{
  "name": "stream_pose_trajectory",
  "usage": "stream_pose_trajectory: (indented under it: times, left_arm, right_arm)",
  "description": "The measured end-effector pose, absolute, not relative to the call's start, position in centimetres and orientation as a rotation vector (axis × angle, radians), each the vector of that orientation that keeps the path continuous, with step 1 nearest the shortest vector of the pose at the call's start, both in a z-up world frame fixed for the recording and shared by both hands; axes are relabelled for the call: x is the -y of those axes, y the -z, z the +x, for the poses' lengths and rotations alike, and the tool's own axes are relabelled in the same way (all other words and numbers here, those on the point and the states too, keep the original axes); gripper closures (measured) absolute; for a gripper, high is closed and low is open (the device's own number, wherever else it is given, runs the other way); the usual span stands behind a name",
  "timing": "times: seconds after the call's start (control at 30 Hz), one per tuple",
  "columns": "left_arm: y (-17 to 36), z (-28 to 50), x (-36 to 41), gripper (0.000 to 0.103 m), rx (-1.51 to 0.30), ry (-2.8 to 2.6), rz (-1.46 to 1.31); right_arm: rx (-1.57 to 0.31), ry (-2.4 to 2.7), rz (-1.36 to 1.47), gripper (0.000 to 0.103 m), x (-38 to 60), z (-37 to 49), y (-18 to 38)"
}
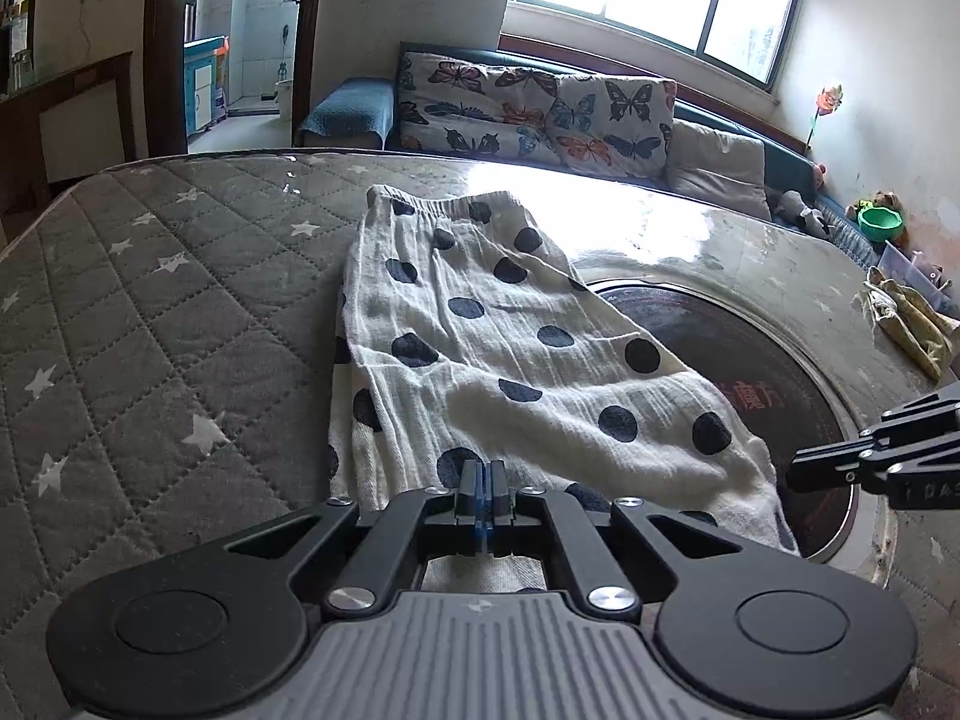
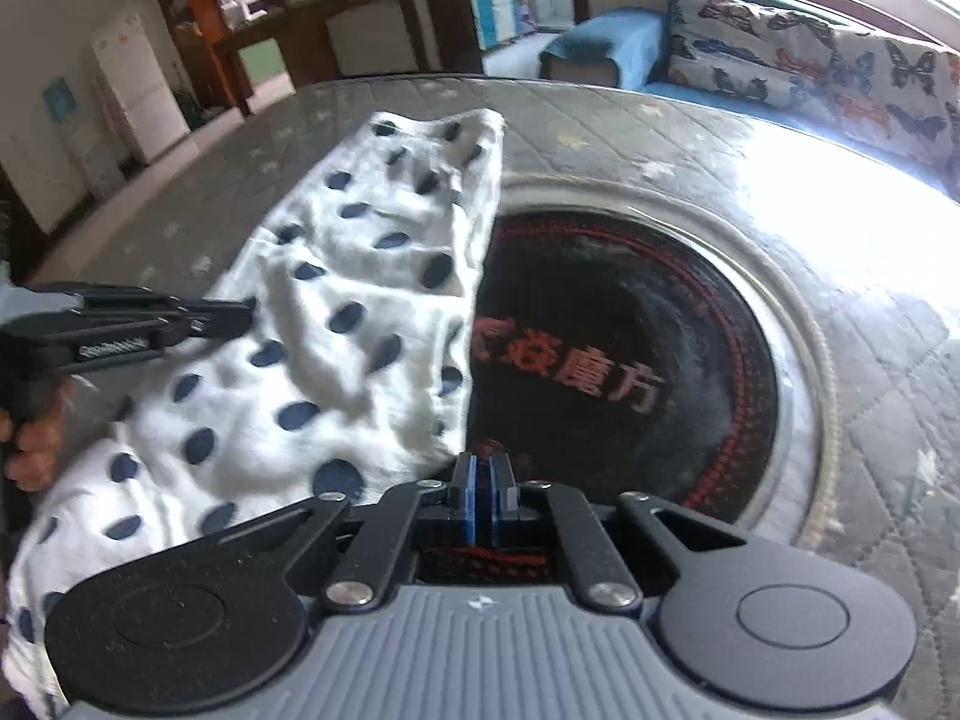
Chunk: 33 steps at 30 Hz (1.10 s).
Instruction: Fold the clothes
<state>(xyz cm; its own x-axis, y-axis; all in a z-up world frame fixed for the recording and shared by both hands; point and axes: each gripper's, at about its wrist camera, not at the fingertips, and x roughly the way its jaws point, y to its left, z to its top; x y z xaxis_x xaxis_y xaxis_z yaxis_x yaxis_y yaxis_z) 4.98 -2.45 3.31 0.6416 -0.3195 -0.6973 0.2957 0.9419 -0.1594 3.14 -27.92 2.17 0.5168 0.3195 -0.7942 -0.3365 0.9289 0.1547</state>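
Note:
A white garment with dark polka dots (image 1: 510,360) lies lengthwise on the table, its elastic waistband at the far end. The near end overlaps the black round hotplate (image 1: 750,360). My left gripper (image 1: 483,480) is shut, its fingers pinched together on the garment's near edge, with cloth showing beneath the jaws. My right gripper (image 1: 795,474) comes in from the right and is shut at the garment's near right corner. In the right wrist view the same gripper (image 2: 483,471) meets the cloth edge (image 2: 336,360), and the left gripper (image 2: 246,309) pinches the cloth at the left.
The table has a grey quilted star-pattern cover (image 1: 150,312) under glass. A yellowish cloth bundle (image 1: 912,318) lies at its right edge. A sofa with butterfly cushions (image 1: 540,114) stands behind. A hand (image 2: 30,444) holds the left gripper.

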Motion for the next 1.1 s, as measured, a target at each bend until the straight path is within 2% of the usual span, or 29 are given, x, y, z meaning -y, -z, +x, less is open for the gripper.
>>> stream_pose_trajectory:
  times: [0.3, 0.67, 0.83, 1.1]
  left_arm:
    - [-5.3, 3.3, 2.9, 0.100, -0.747, 0.399, -0.036]
    - [-4.6, 1.2, 3.5, 0.099, -0.782, 0.454, -0.002]
    - [-4.2, 0.7, 3.0, 0.095, -0.797, 0.446, -0.005]
    - [-3.7, -0.1, 2.0, 0.094, -0.824, 0.421, -0.005]
  right_arm:
    - [-0.833, -0.526, -0.039, 0.095, 25.6, 2.0, -4.9]
    - [-0.905, -0.533, -0.068, 0.095, 22.8, 4.1, -2.0]
    - [-0.853, -0.538, -0.051, 0.084, 22.6, 4.4, -3.5]
    - [-0.907, -0.500, -0.050, 0.081, 22.0, 6.4, -1.7]
